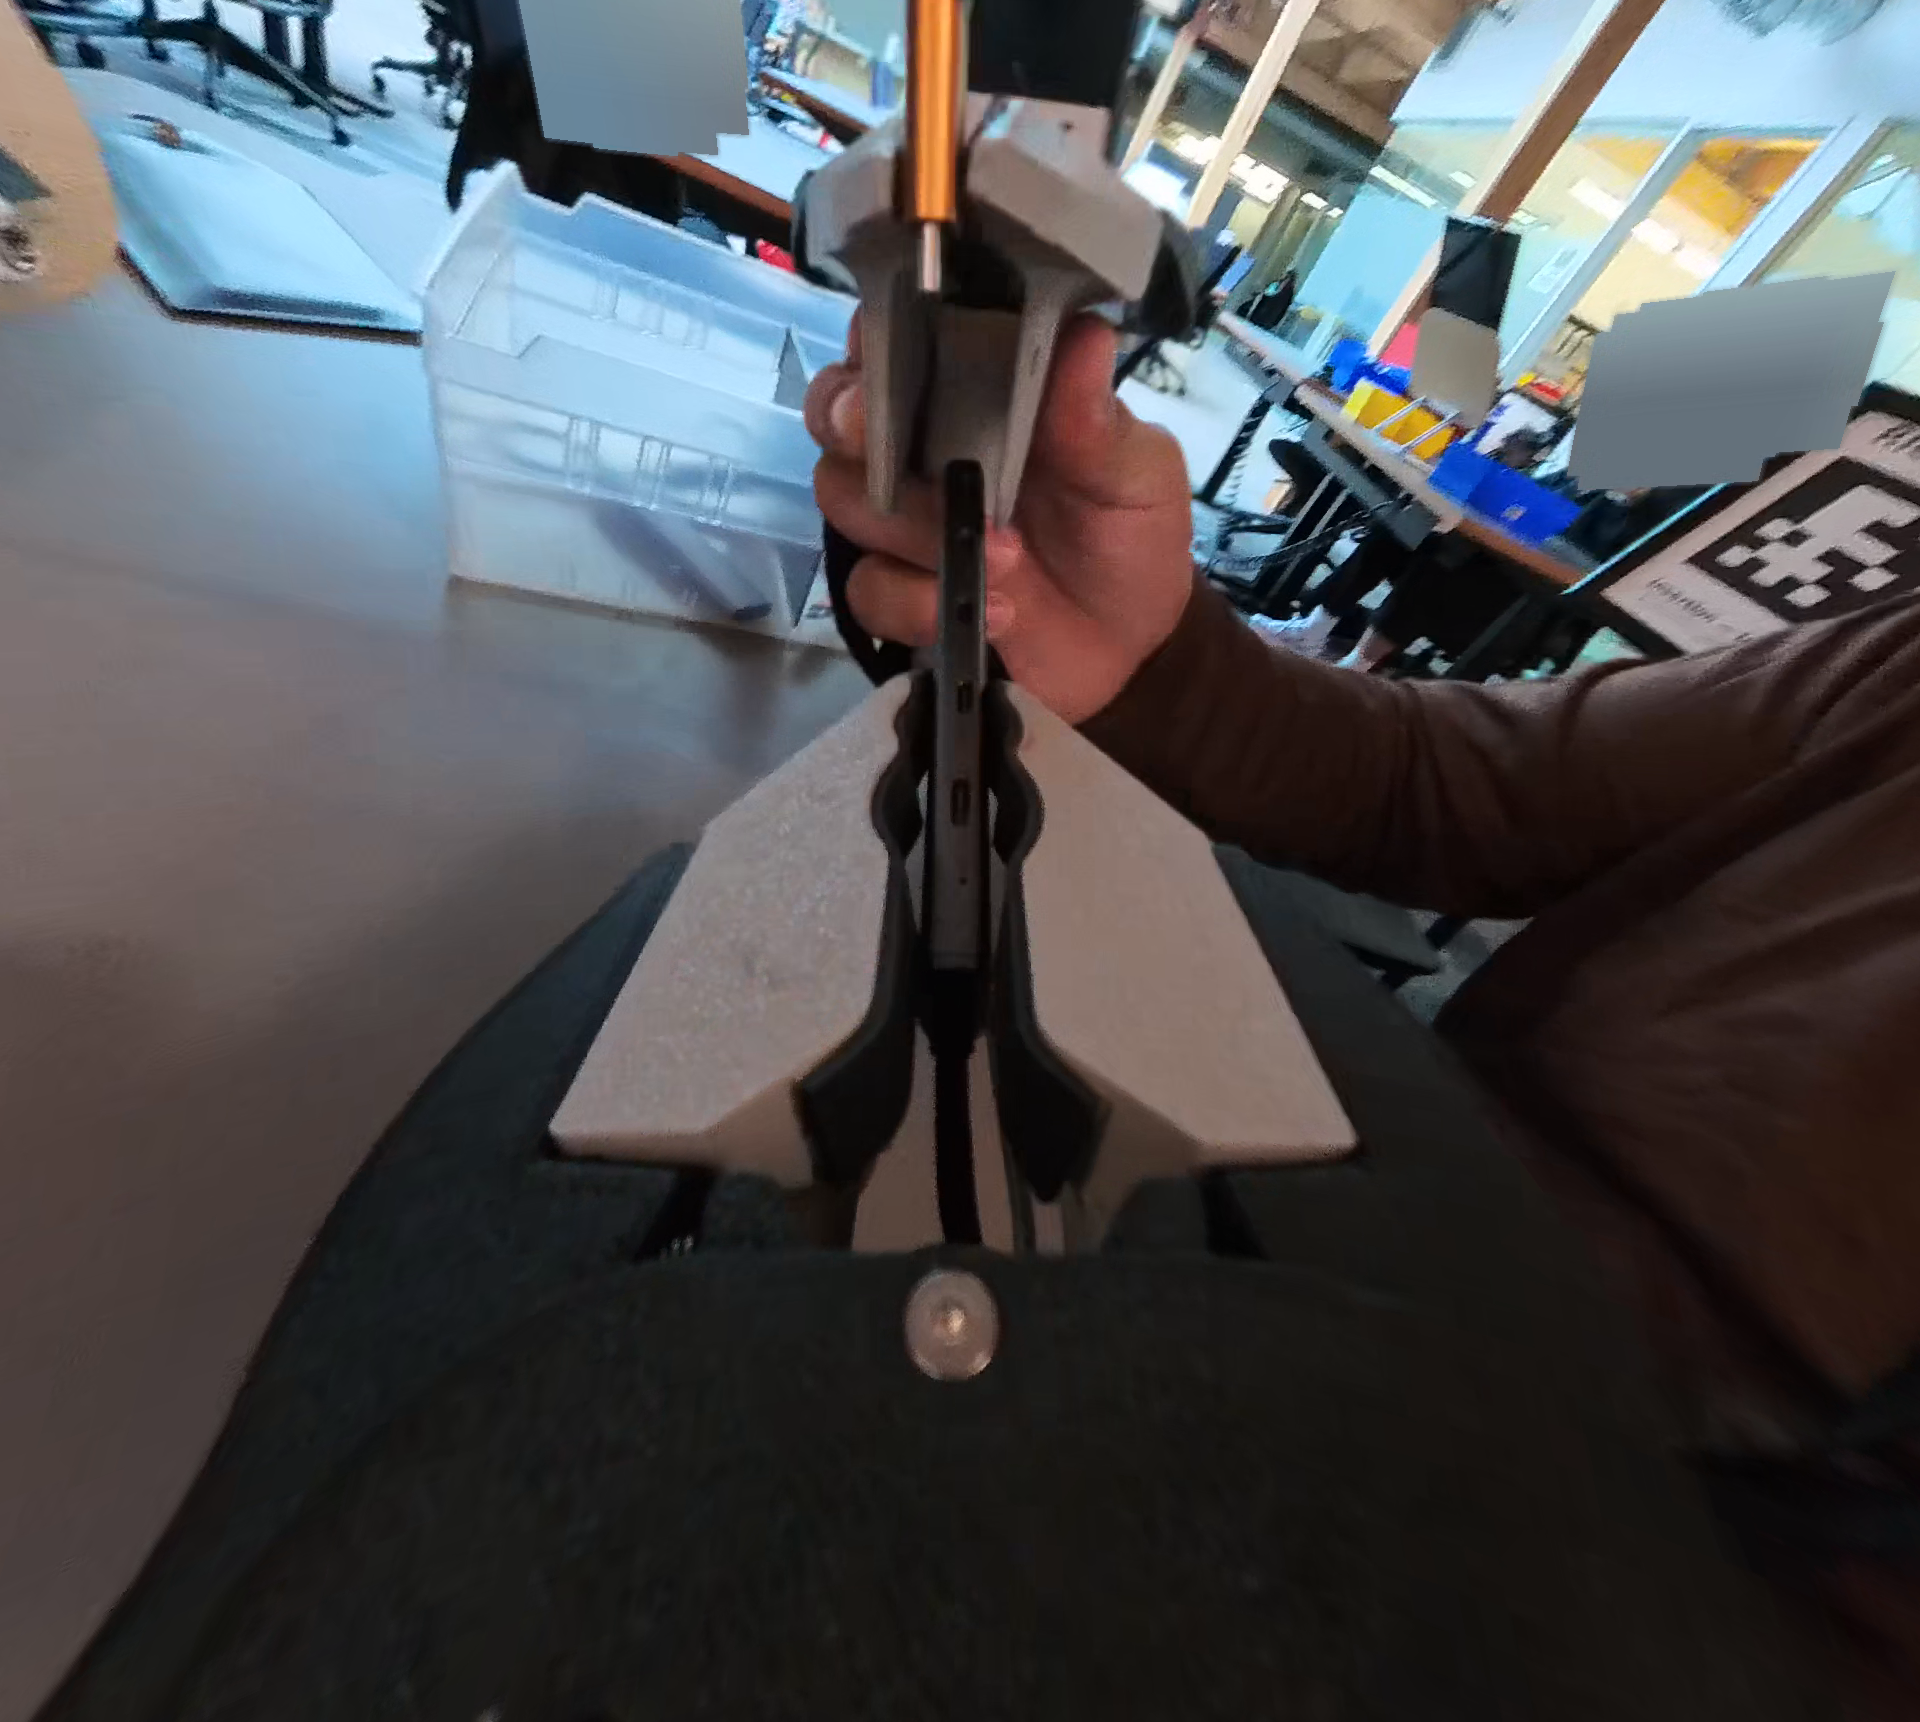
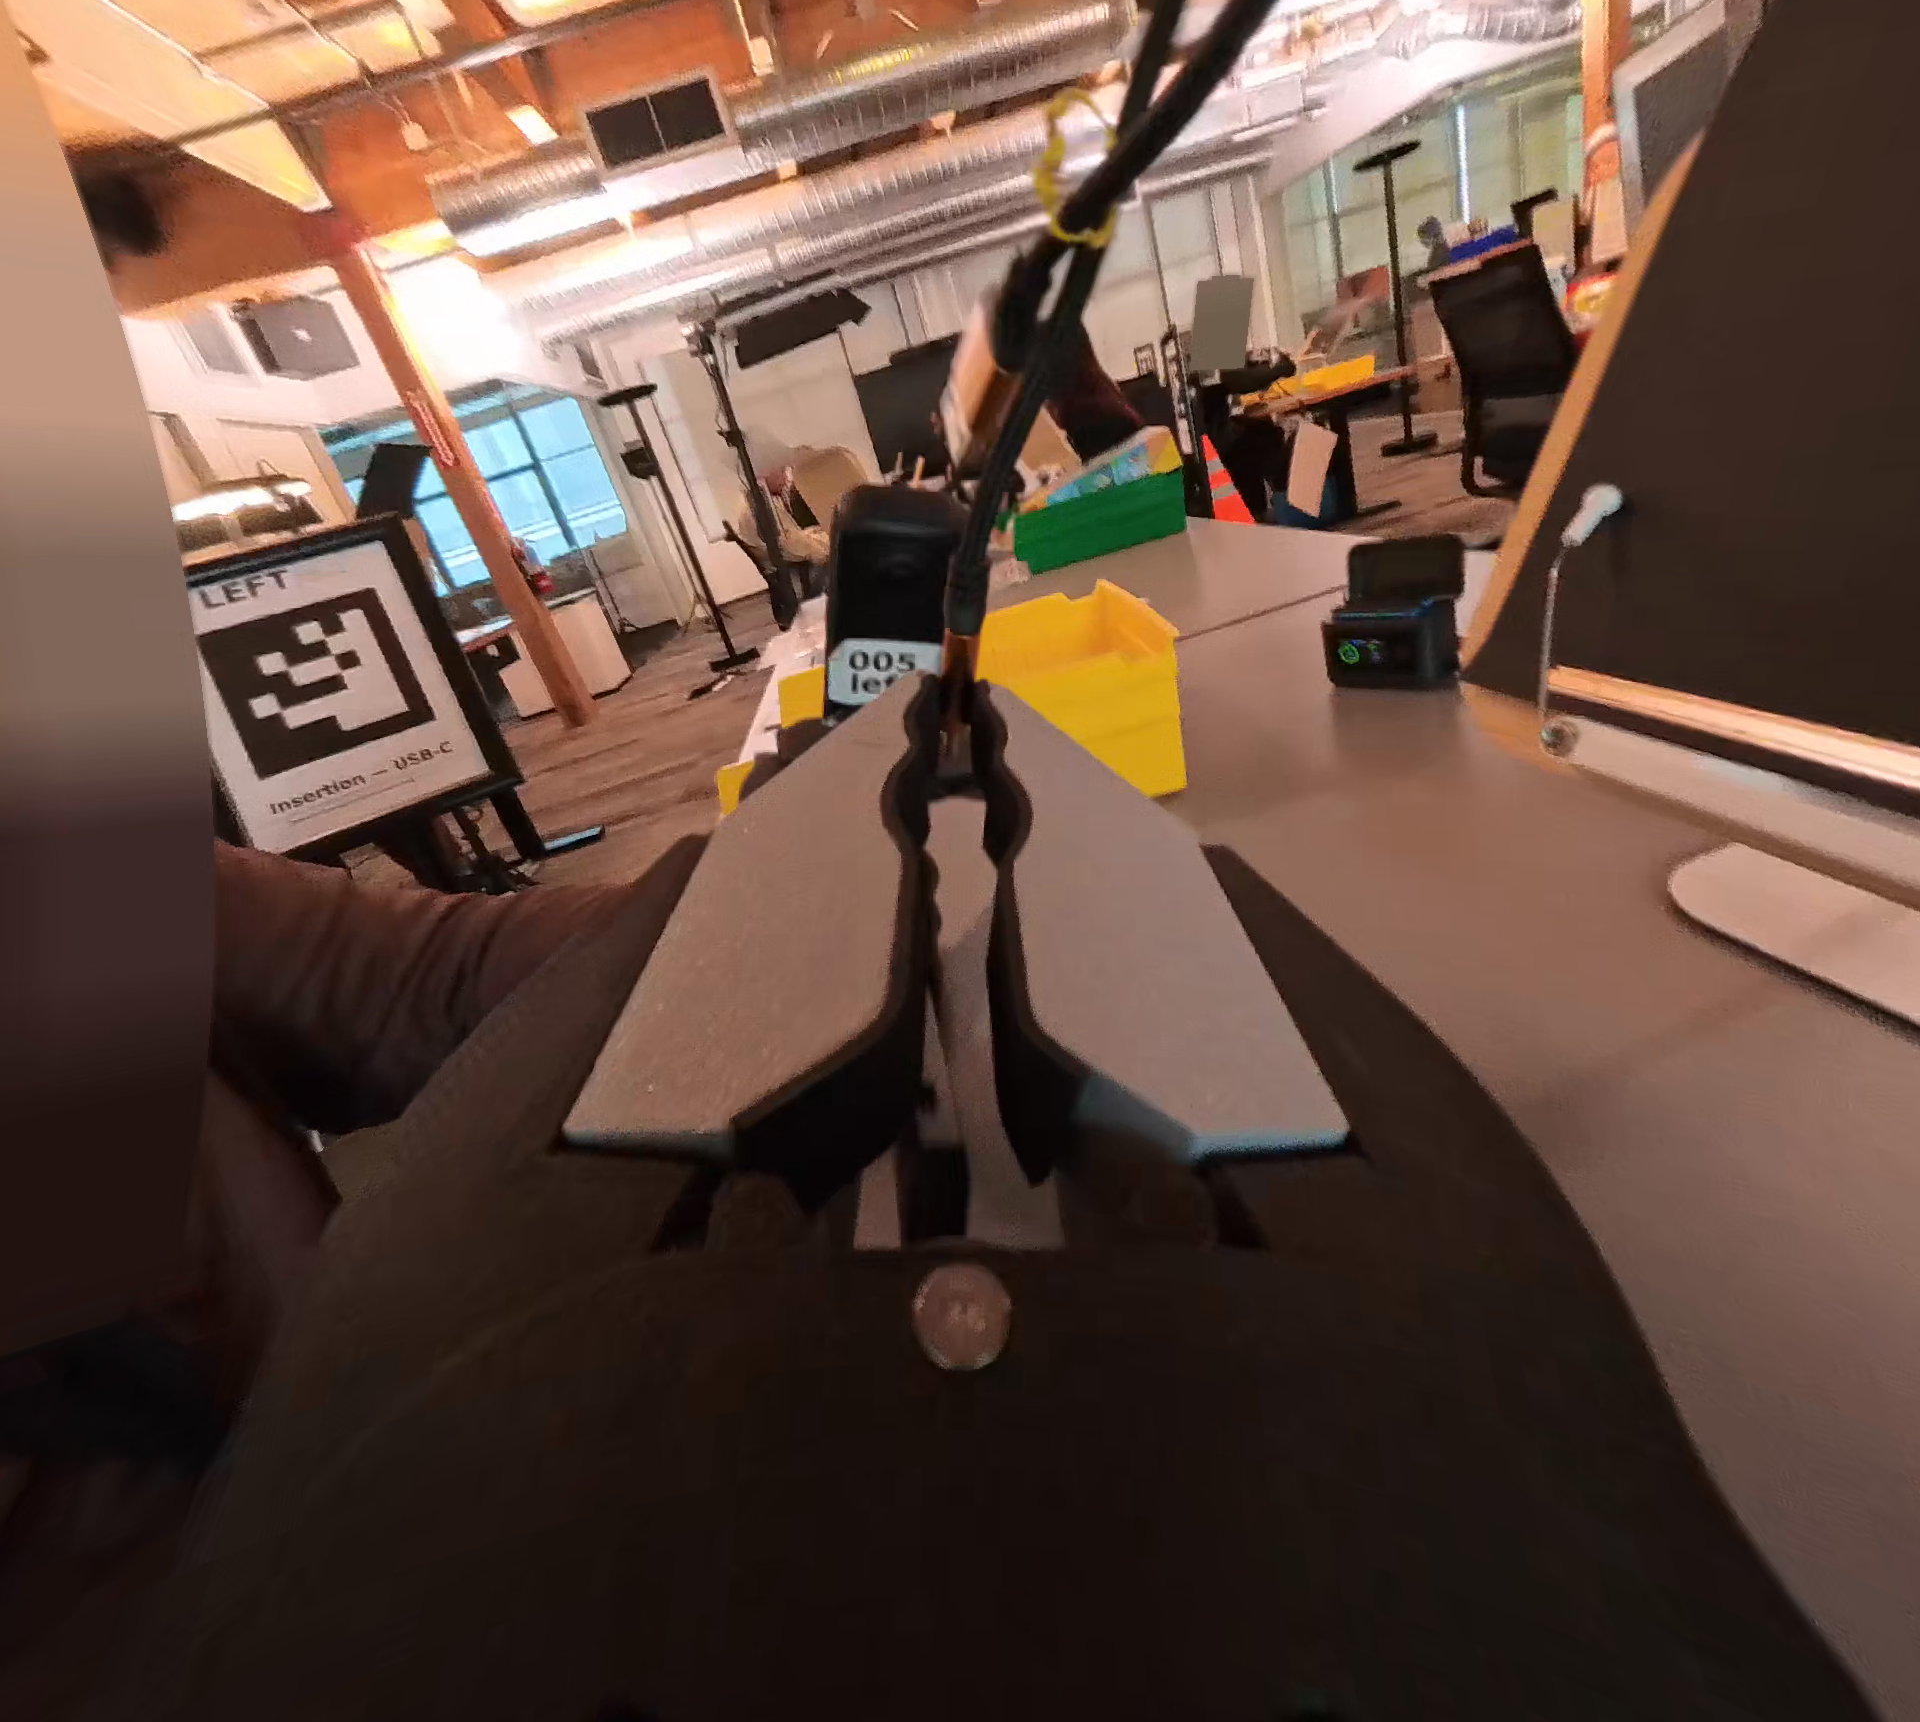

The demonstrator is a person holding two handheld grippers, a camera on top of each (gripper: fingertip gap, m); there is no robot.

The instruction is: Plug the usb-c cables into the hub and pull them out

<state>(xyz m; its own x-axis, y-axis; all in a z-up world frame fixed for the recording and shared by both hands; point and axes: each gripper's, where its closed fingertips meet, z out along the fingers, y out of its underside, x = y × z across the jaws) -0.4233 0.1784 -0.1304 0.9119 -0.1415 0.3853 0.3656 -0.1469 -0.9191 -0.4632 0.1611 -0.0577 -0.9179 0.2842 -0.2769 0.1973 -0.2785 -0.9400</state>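
Hub (image 1: 958, 758) slim, black, edge-on; cable plug (image 1: 931, 103) orange-sleeved.

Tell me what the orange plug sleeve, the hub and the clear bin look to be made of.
Orange plug sleeve: likely anodised metal, from its smooth satin sheen and bright bare tip.
Hub, clamped in the left gripper: dark and matte; plastic or coated metal, unclear.
Clear bin: translucent moulded plastic; its ribs show through the walls.

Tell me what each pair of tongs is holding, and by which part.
Left tongs clamp the black hub by its flat sides, port edge facing the camera. Right tongs pinch the usb-c cable by its orange plug housing.
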